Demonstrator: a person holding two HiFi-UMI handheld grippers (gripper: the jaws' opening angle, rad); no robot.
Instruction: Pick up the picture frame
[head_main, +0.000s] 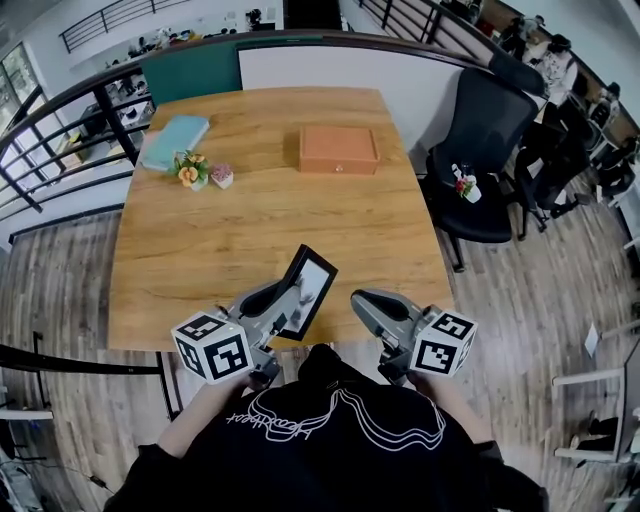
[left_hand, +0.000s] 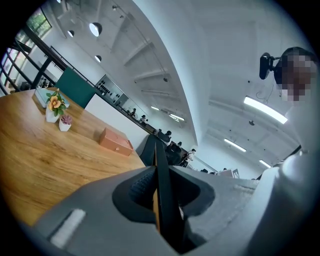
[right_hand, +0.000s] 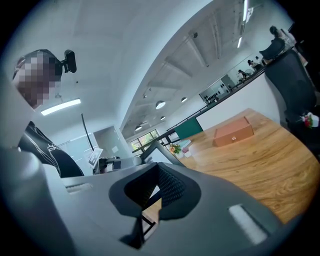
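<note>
Picture frame (head_main: 306, 289): black-edged, tilted upright over the near edge of the table, gripped by its lower corner; I cannot tell whether it touches the wood
Left gripper (head_main: 284, 304): jaws clamped on the frame, which runs edge-on between the ribbed pads in the left gripper view
Right gripper (head_main: 362, 300): just right of the frame and apart from it, jaws together with nothing between them
Wooden table (head_main: 200, 250): bare across its middle
Orange-brown box (head_main: 339, 150): flat on the far half of the table, small knob on its front
Light blue book (head_main: 174, 140): far left corner
Flower vase (head_main: 190, 170): just beside the book, orange and yellow blooms
Small pink plant pot (head_main: 222, 177): just right of the vase
Black office chair (head_main: 480, 150): at the table's right side
</note>
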